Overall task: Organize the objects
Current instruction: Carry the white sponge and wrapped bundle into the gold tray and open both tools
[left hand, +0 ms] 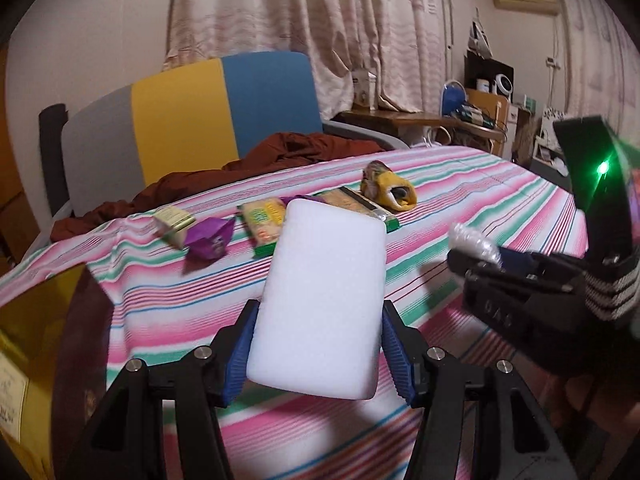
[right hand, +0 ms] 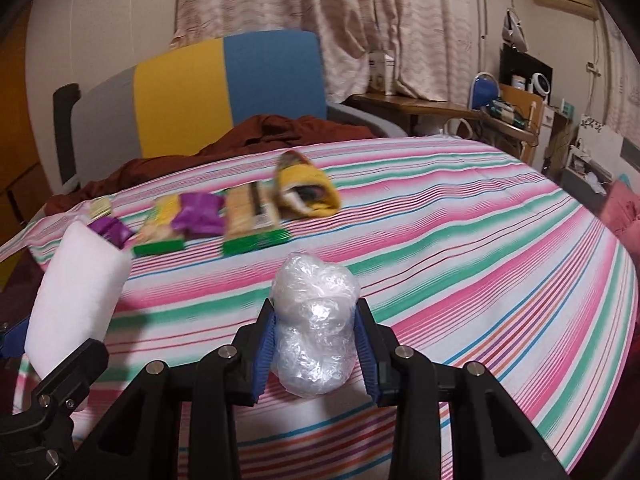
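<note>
Both grippers are loaded and held above the near part of the bed (right hand: 480, 240). The left gripper (left hand: 316, 344) has its jaws clamped on a white sponge (left hand: 324, 296); the right gripper (right hand: 316, 344) grips a plastic wad (right hand: 316, 328). A row of snack packs (right hand: 224, 216) already lies toward the far left edge, with a box (left hand: 44, 360) at the near left corner. Judging by this, the job is midway: these two things remain unplaced.

Both wrist cams sit low and close over the striped bed (left hand: 460, 200), looking across it toward the curtain (right hand: 360, 20). They share the snack row (right hand: 240, 216) and the chair (left hand: 180, 120).
</note>
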